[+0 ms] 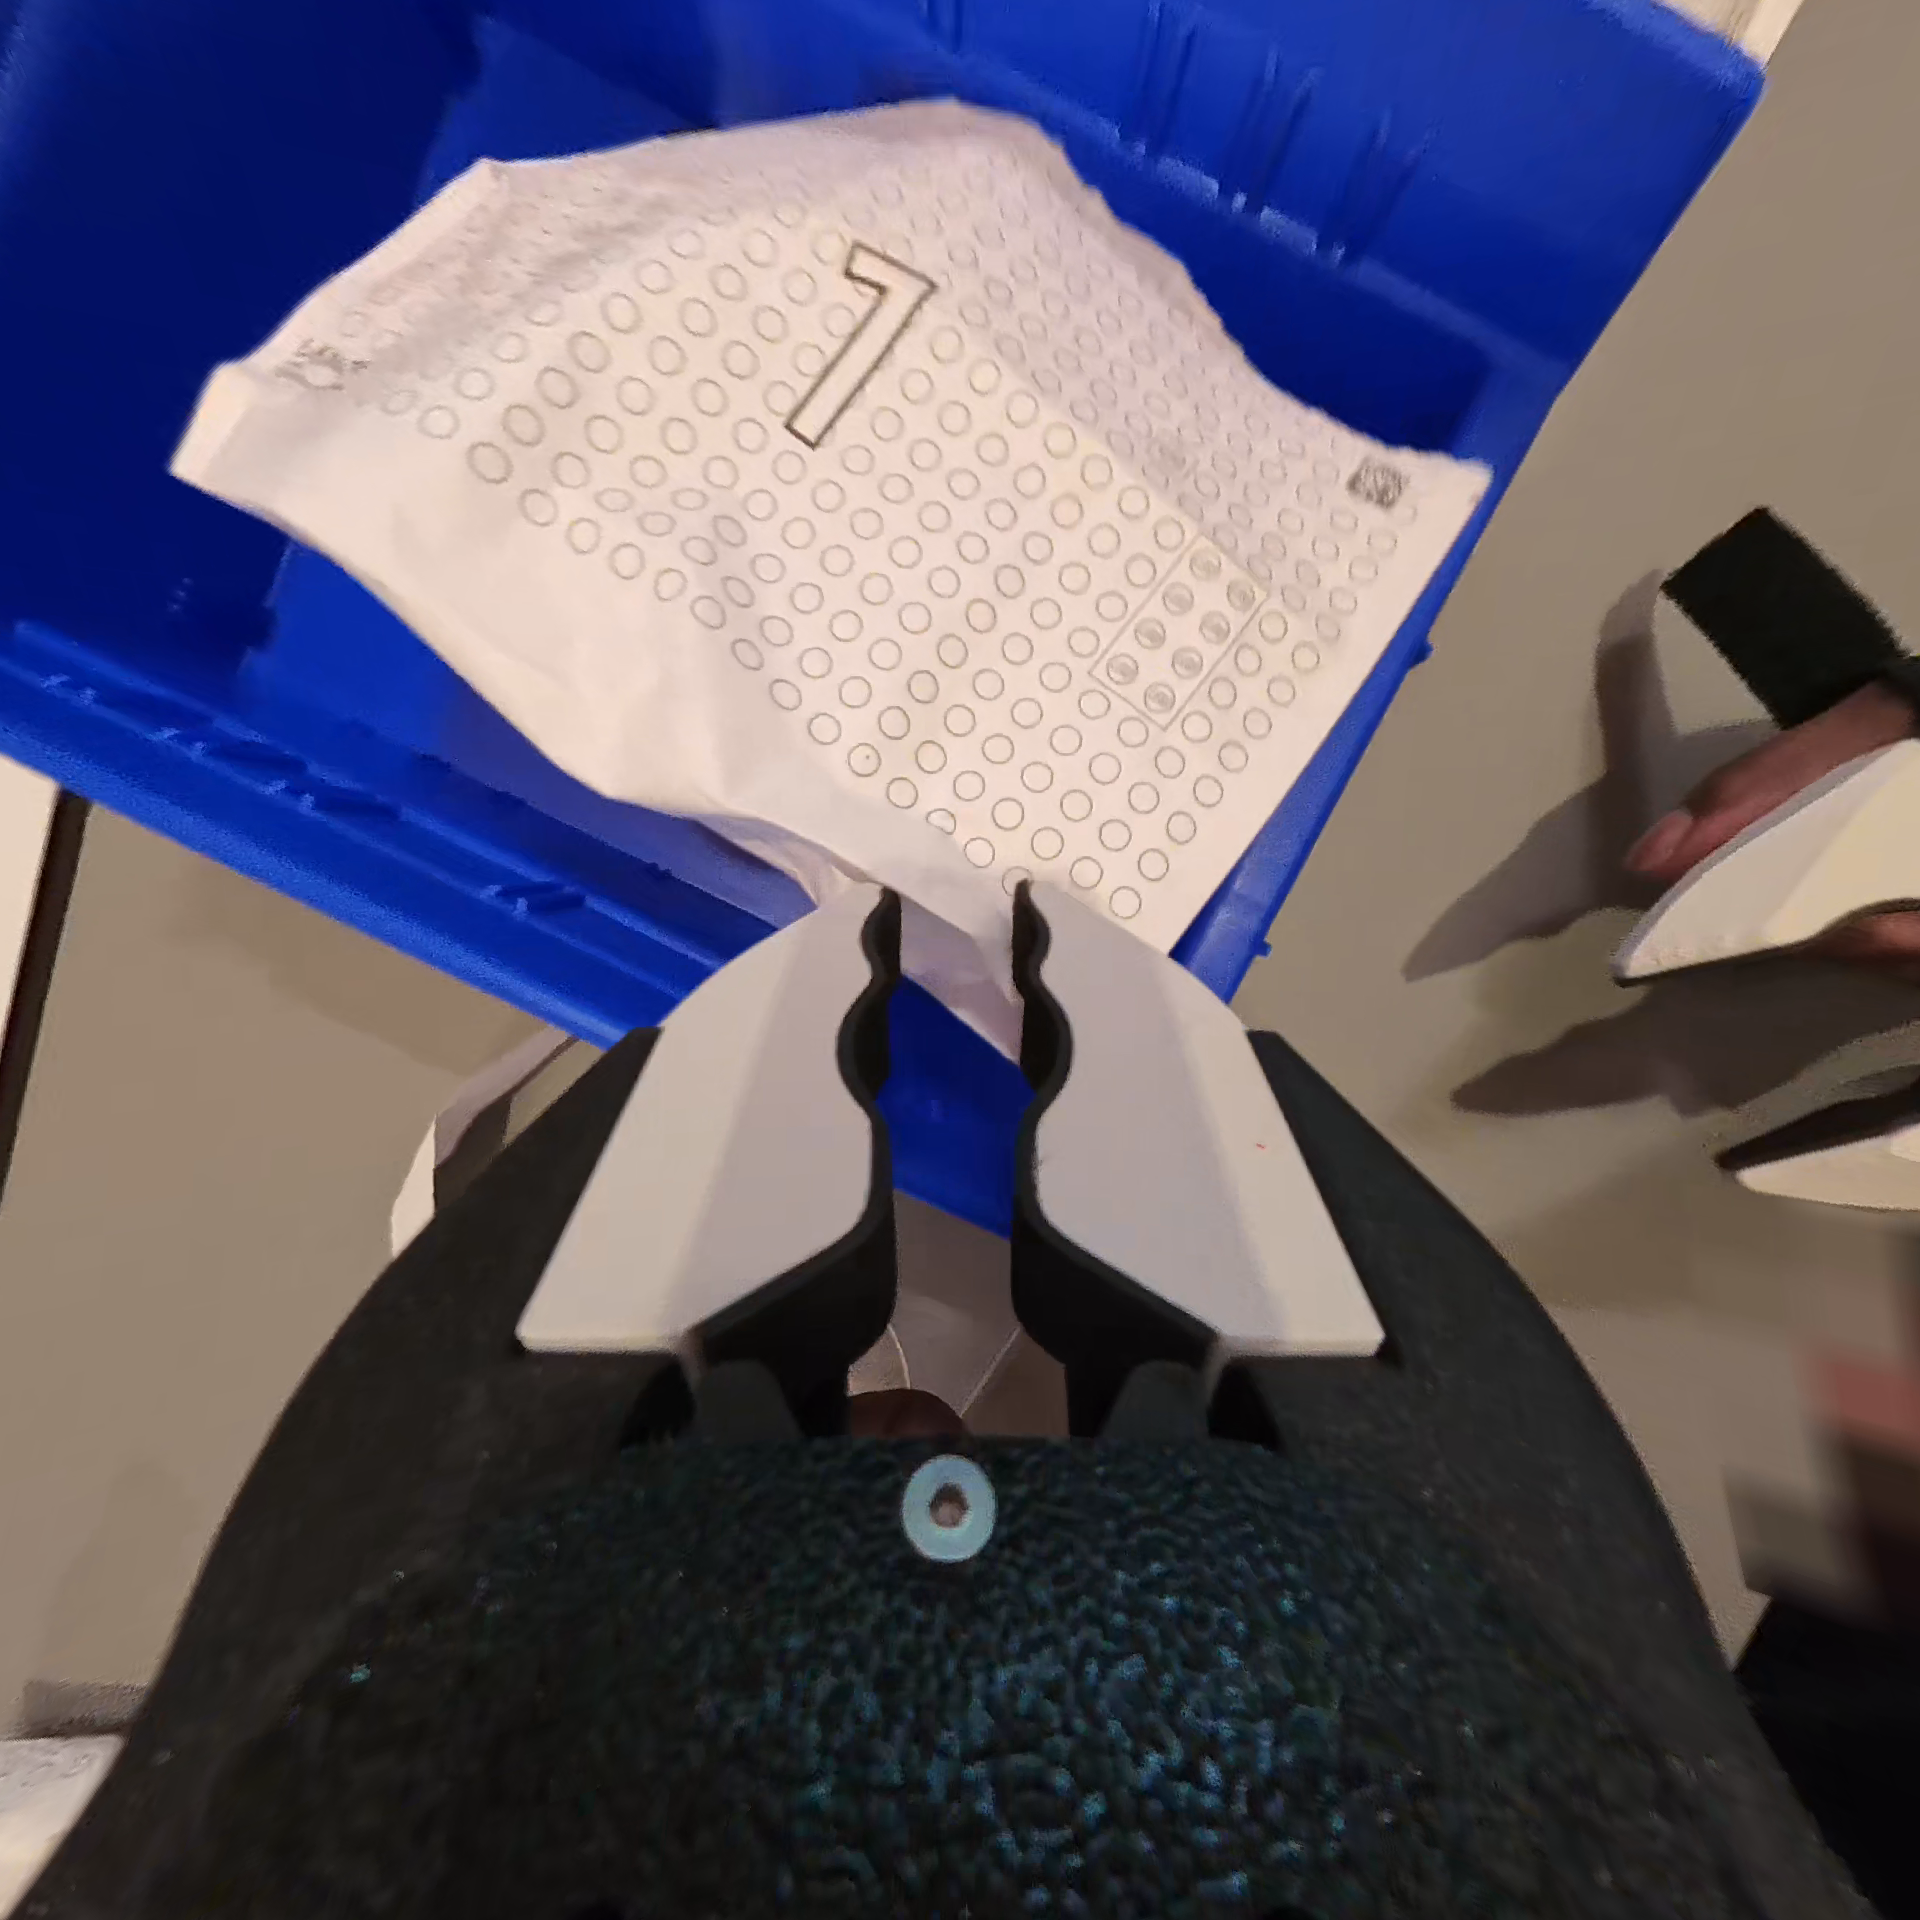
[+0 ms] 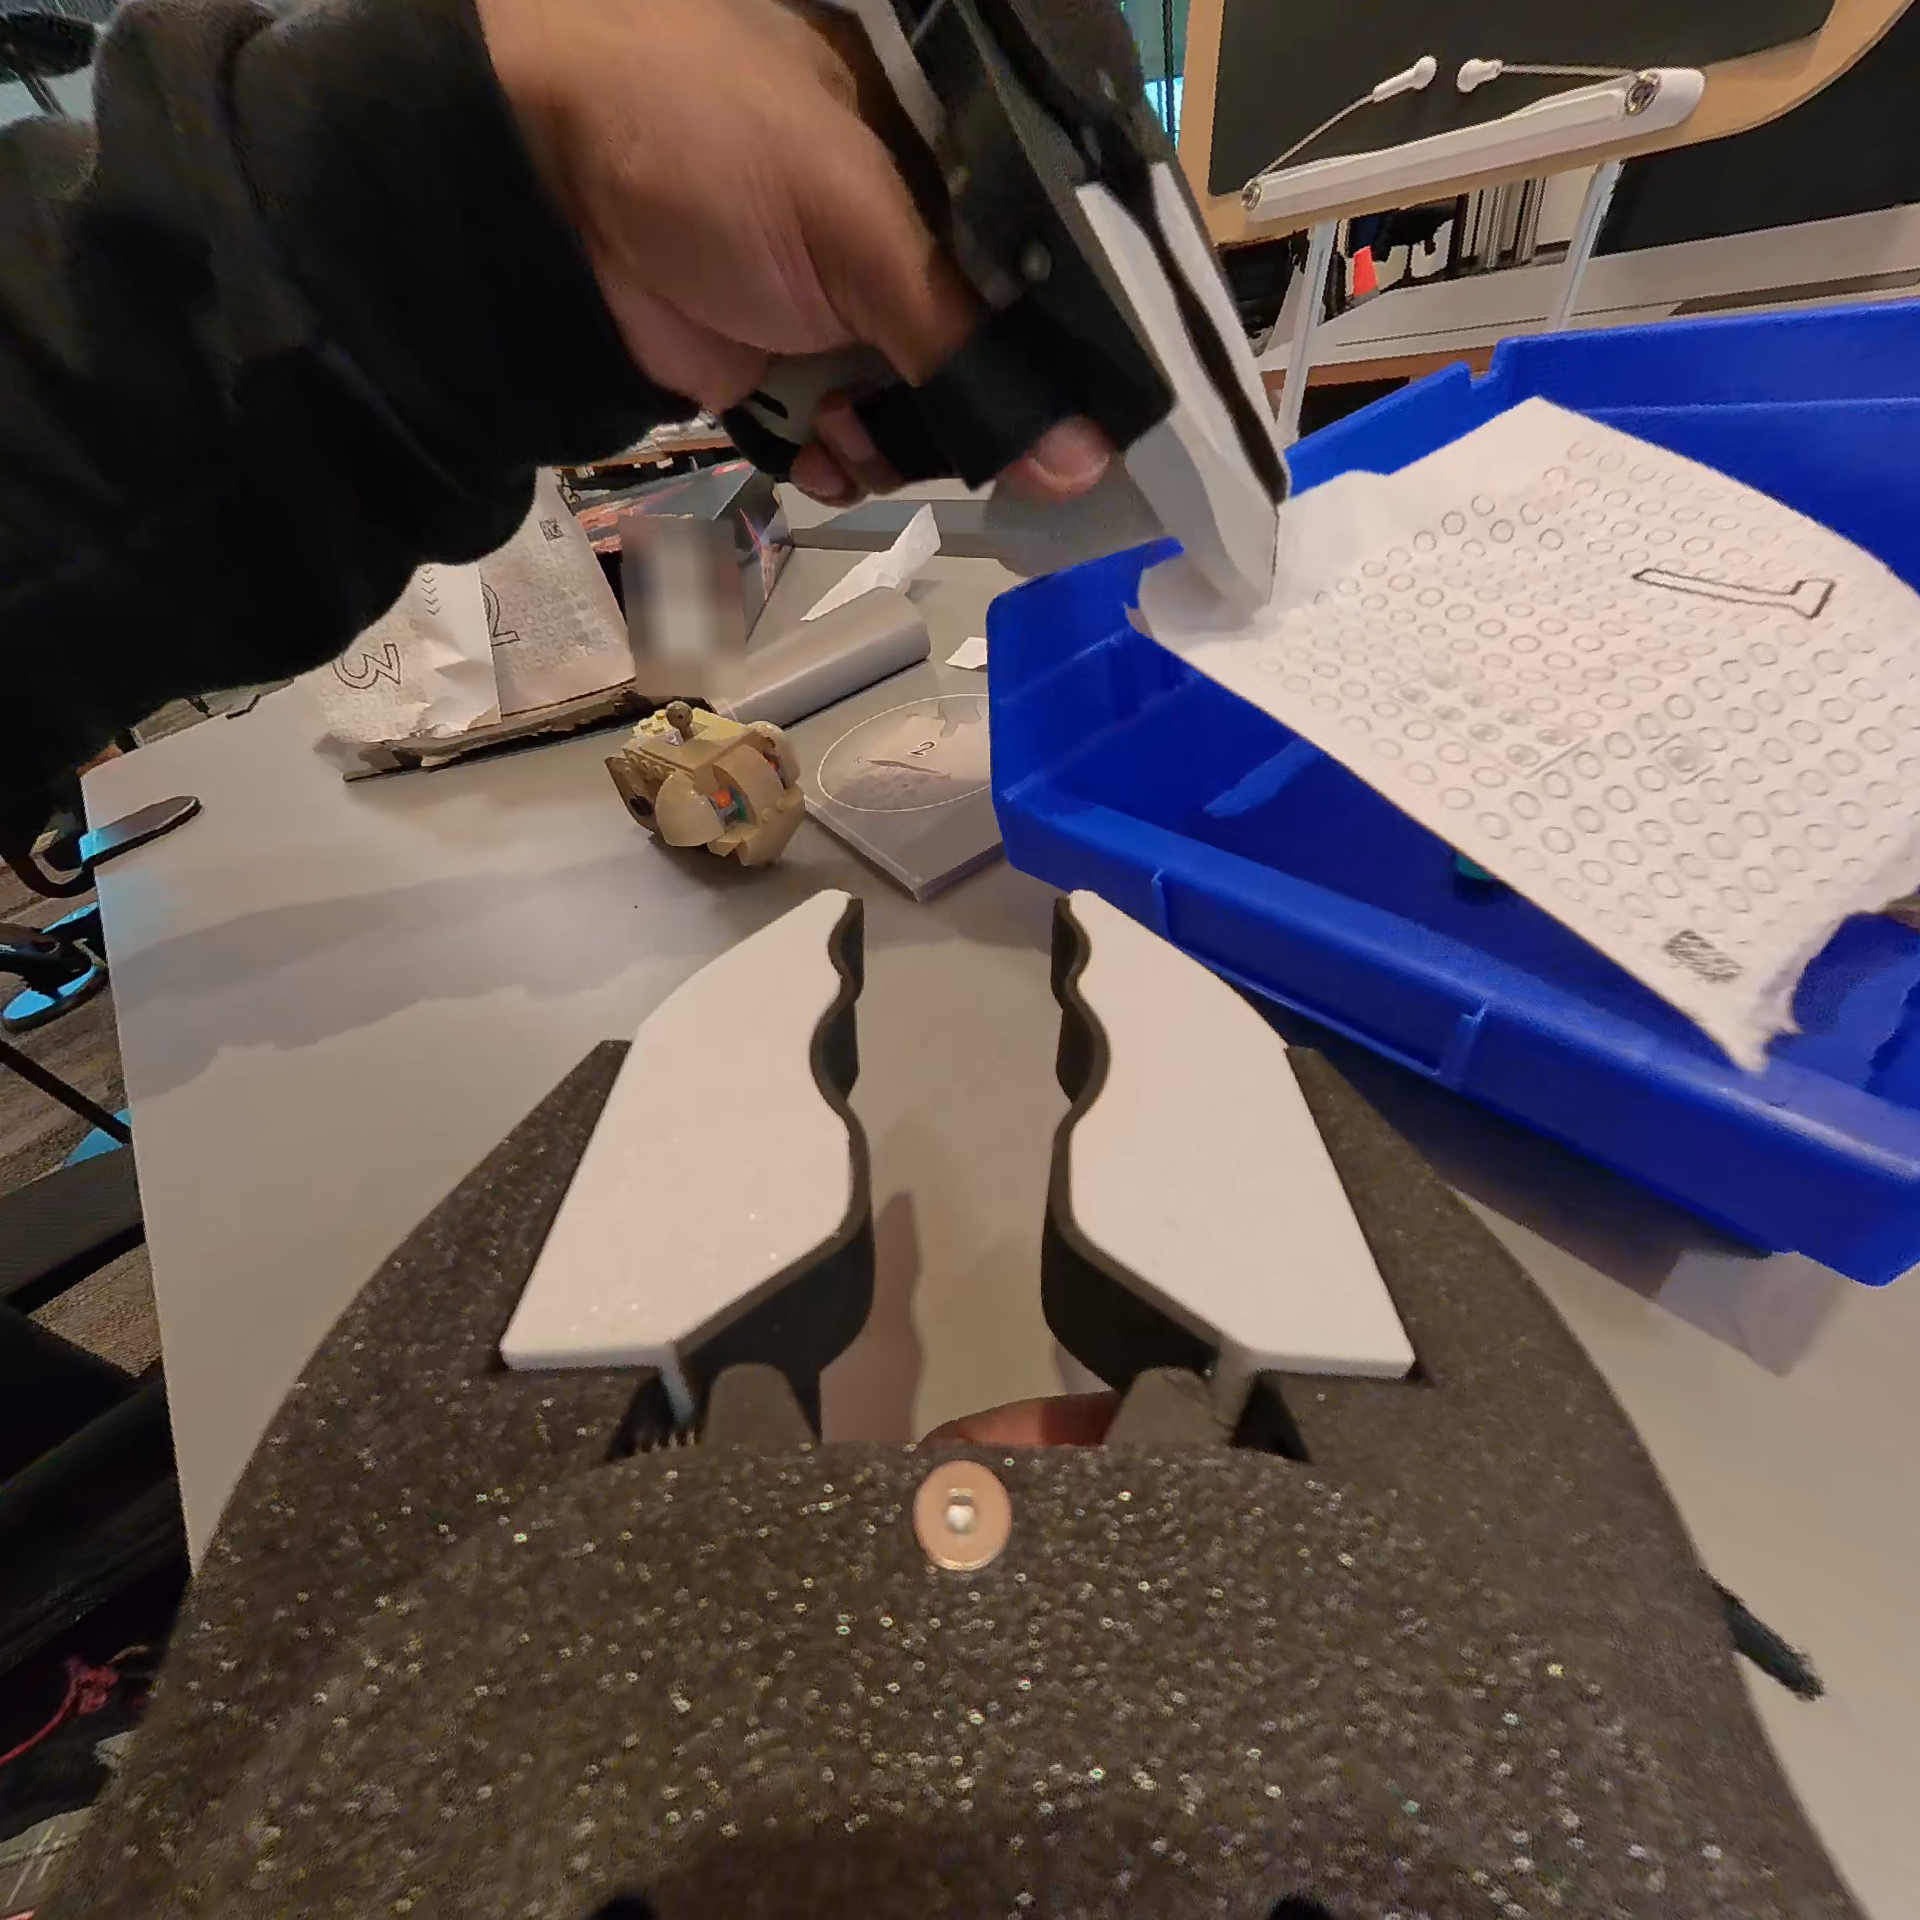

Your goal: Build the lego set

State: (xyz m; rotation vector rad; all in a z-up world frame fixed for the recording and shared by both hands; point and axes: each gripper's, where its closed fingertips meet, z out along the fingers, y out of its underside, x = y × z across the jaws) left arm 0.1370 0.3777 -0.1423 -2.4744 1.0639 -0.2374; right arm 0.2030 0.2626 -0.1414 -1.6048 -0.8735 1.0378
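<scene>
Right wrist view shows the grey table (image 2: 436, 935) carrying a blue plastic bin (image 2: 1351, 935) at its right edge. A white paper bag printed with circles (image 2: 1558, 727) lies across the bin. The left gripper (image 1: 951, 899) has its fingers spread around the bag's crumpled corner, pads not pressing. The right gripper (image 2: 956, 914) hangs spread and empty above the table, near a small tan brick model (image 2: 707, 790).

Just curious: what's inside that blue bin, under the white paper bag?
The white paper bag covers most of the blue bin. Beneath its edge a small teal piece peeks out; bare blue floor shows elsewhere. The rest is hidden.
</scene>
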